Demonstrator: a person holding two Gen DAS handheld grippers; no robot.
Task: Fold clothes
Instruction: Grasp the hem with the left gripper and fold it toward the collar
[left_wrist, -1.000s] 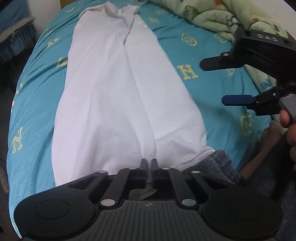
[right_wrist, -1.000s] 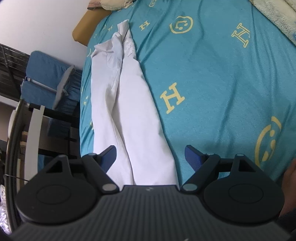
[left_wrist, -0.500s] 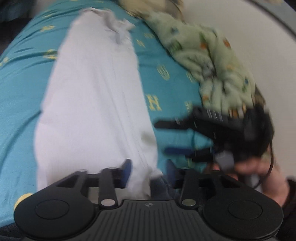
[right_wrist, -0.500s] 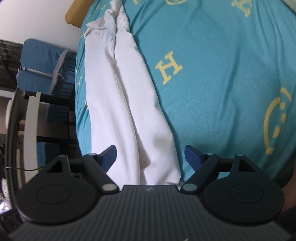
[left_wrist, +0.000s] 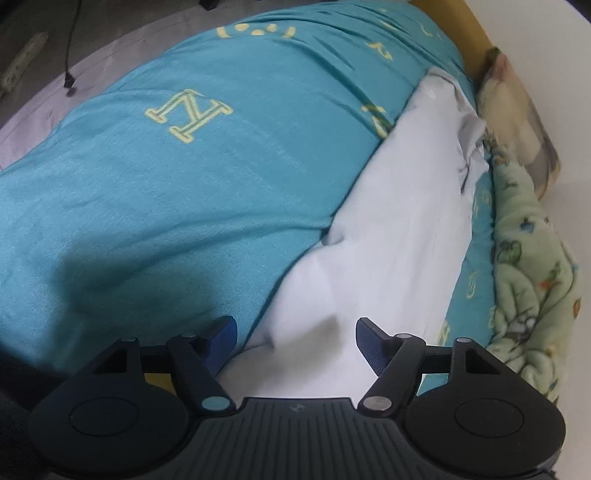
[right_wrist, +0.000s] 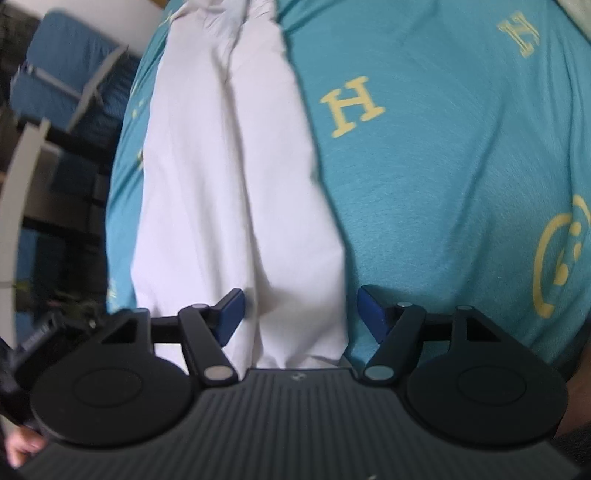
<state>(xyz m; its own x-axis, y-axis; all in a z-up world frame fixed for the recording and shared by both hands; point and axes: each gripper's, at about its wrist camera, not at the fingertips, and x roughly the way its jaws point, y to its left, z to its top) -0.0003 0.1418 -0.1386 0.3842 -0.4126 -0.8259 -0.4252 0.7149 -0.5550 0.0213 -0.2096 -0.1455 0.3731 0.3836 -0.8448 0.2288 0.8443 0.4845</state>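
While both of my grippers hang over the bed, count is: one long white cotton garment (left_wrist: 399, 236), folded lengthwise into a narrow strip, lying on one teal bedsheet with yellow H letters and smiley prints (left_wrist: 177, 177). One pale green fleece blanket with cartoon prints (left_wrist: 532, 288) bunched along the sheet's far right edge in the left wrist view, one beige pillow (left_wrist: 517, 110) at its far corner. One blue folding chair (right_wrist: 70, 77) stands off the bed's left side in the right wrist view.

Garment runs from the bed's near edge toward the far end, crumpled at the far tip. In the left view it sits toward the right side of the sheet, close to the blanket; a strip of teal shows between them.

Left gripper (left_wrist: 295, 330): pointing along the garment, angled across the bed, blue-padded fingers (left_wrist: 221, 332) spread wide. Near end of the cloth lies between them; left pad is over bare sheet just beside the cloth edge. Nothing pinched. Contact with the cloth: cannot tell.

Right gripper (right_wrist: 299, 308): also aimed along the strip, fingers (right_wrist: 231, 308) spread wide, straddling the right half of the near hem. Left pad over the white fabric, right pad over teal sheet. Not gripping anything.
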